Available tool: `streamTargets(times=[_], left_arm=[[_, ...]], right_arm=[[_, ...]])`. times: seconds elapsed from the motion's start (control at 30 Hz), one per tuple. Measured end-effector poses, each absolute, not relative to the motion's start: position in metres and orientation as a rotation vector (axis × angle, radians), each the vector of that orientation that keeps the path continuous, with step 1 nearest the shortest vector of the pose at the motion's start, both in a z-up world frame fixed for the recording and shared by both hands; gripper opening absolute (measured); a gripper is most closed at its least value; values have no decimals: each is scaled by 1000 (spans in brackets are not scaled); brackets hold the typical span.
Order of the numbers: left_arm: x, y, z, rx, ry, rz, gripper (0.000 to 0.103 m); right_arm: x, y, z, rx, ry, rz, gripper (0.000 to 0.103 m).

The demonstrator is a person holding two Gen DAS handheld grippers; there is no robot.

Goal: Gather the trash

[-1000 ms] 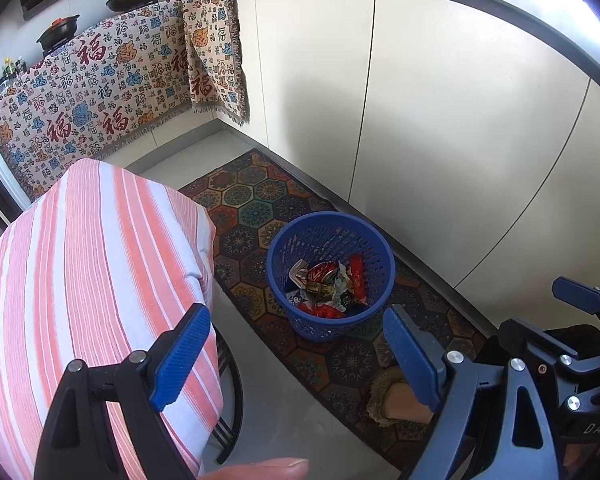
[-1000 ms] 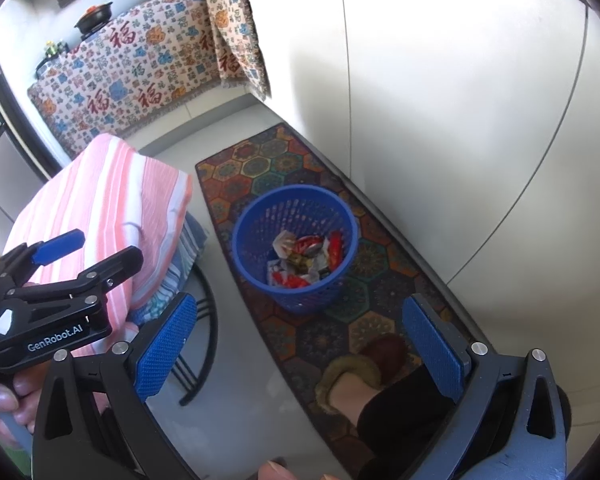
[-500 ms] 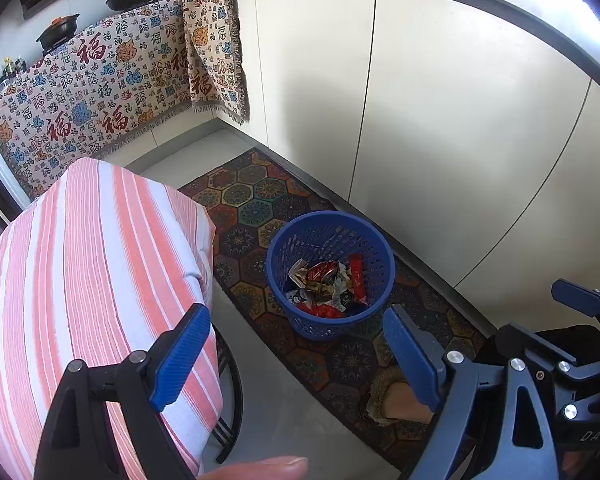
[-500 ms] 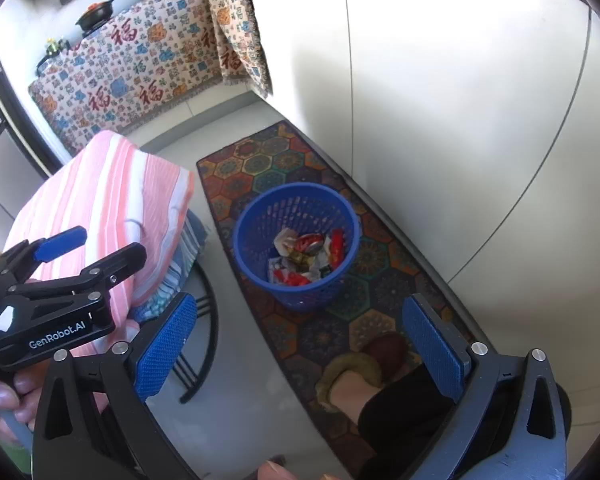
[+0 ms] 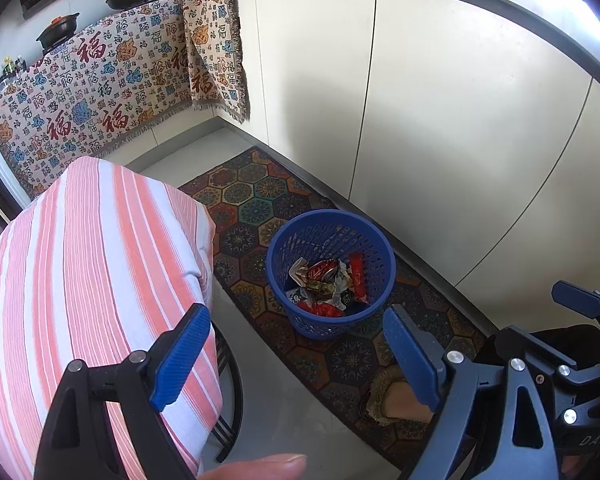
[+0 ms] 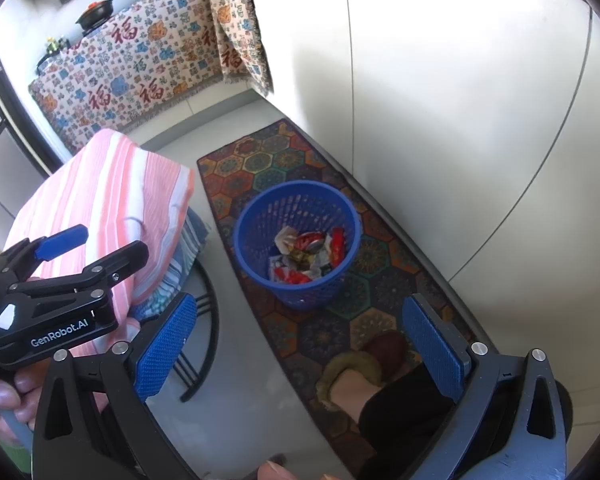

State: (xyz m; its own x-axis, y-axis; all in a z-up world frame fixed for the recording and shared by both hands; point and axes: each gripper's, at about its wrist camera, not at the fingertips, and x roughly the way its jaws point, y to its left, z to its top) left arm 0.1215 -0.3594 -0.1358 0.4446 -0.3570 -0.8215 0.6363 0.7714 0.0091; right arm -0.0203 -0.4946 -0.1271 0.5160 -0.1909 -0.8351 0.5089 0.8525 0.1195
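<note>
A blue mesh basket (image 5: 325, 325) stands on the floor rug, holding crumpled wrappers and a crushed red can (image 5: 320, 276). My left gripper (image 5: 296, 360) hangs above and short of it, open and empty. In the right wrist view the same basket (image 6: 308, 297) with its trash (image 6: 308, 250) lies ahead of my right gripper (image 6: 300, 346), which is also open with nothing between its pads. Each gripper shows in the other's view: the right gripper (image 5: 548, 320) at the right edge, the left gripper (image 6: 100, 246) at the left, over the table.
A table under a pink-and-white striped cloth (image 5: 80, 280) stands left of the basket, on black metal legs (image 6: 204, 320). A patterned rug (image 5: 252, 200) runs along white cabinet doors (image 5: 420, 120). A person's slippered foot (image 6: 352, 376) rests on the rug nearby.
</note>
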Motion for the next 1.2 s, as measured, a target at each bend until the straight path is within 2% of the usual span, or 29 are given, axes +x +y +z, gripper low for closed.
streamTargets(times=[1.2], left_arm=[[119,-364,-137,363,915,-646,90]], right_arm=[[-21,-499,-128,383,948,-442,103]])
